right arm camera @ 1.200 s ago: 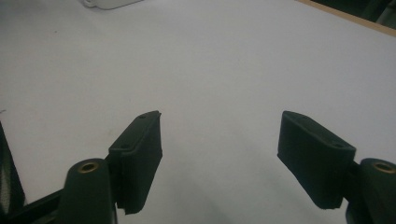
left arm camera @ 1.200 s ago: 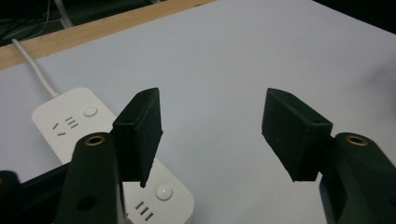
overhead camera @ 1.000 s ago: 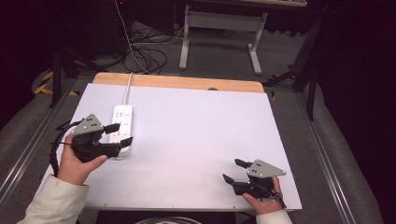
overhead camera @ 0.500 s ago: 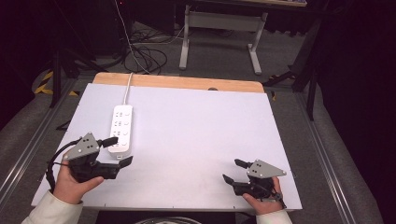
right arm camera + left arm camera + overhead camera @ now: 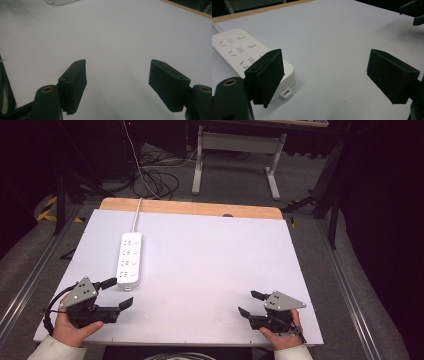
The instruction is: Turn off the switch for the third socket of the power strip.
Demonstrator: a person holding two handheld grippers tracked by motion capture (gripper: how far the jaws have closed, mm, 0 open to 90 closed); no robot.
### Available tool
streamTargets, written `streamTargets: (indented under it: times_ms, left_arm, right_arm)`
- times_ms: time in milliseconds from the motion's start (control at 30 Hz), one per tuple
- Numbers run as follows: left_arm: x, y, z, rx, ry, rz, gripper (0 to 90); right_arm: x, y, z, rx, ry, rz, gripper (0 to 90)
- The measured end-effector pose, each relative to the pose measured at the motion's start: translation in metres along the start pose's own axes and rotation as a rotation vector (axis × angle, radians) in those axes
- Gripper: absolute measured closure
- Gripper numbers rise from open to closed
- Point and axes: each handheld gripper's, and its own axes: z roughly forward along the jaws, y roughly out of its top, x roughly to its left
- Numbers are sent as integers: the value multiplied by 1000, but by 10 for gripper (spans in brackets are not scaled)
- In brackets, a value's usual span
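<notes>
A white power strip lies flat on the left half of the white table, its cord running off the far edge. My left gripper is held just in front of the strip's near end, open and holding nothing. In the left gripper view the power strip lies behind the left jaw, and the wide gap of the left gripper frames bare table. My right gripper rests near the front right corner, open and holding nothing. In its own view the right gripper faces bare white surface.
A wooden strip borders the table's far edge. Beyond it are floor cables and a desk frame. The other hand's gripper shows far off in the left gripper view. A corner of the power strip tops the right gripper view.
My left gripper has pulled back toward the table's near edge, from beside the power strip to just in front of its near end. The right gripper has stayed put.
</notes>
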Motion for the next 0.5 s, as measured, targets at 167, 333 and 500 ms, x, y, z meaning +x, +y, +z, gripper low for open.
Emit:
streamTargets:
  times_ms: [167,333,500]
  left_arm:
    - [1,-10,-1,27,19,19,148]
    - [4,-20,1,59,13,17,165]
    - [4,-26,-1,70,14,-2,161]
  right_arm:
    - [0,0,0,2,1,0,309]
    - [0,0,0,2,3,3,310]
    - [0,0,1,5,4,4,309]
